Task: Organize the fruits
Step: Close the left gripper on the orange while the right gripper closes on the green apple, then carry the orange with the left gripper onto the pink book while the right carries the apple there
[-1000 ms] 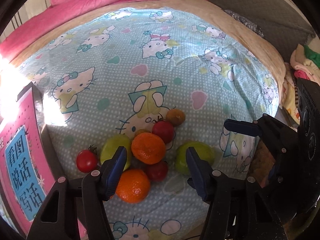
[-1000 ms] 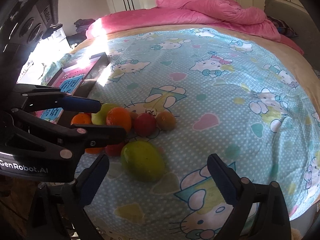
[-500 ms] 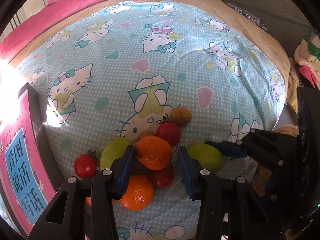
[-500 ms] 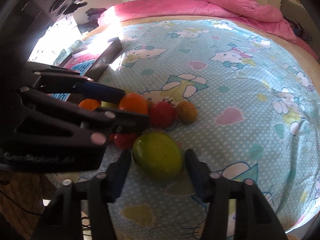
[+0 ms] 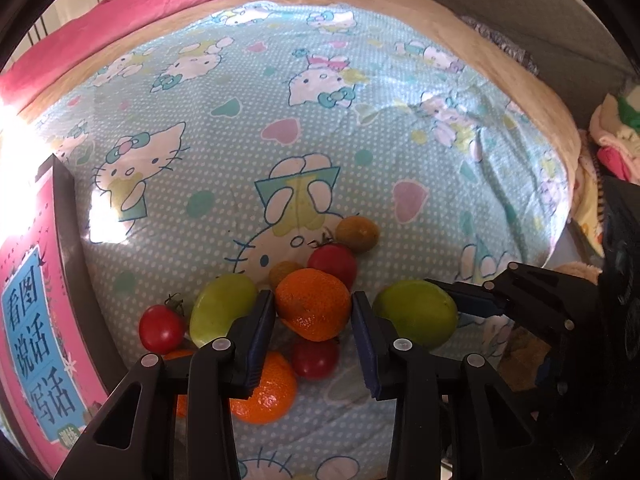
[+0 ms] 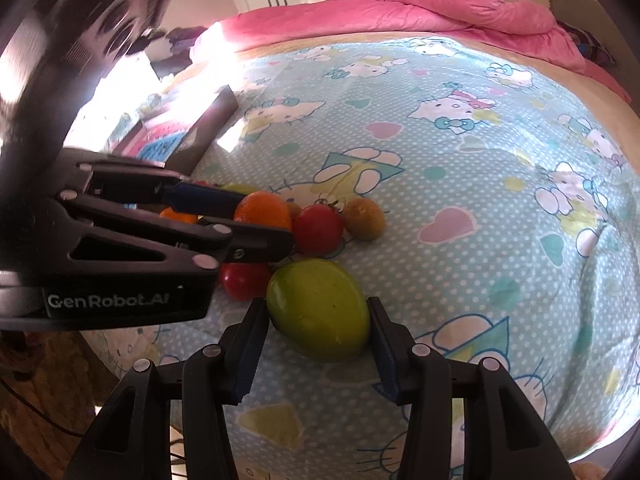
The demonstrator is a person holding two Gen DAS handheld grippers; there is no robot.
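Left claw (image 5: 313, 322), its jaws having just been closing, clamped on the upper orange (image 5: 312, 309) of a fruit cluster lying on the patterned bed sheet (image 5: 360, 128); right claw (image 6: 318, 330), likewise just closed, clamped on the green mango (image 6: 318, 314) at the cluster's near edge

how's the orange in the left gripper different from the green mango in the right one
The orange is round, bright orange and dimpled; the green mango is egg-shaped, smooth and larger. The orange sits amid the pile, the green mango at its edge. Both lie on the bedsheet, each between closed-in fingers.
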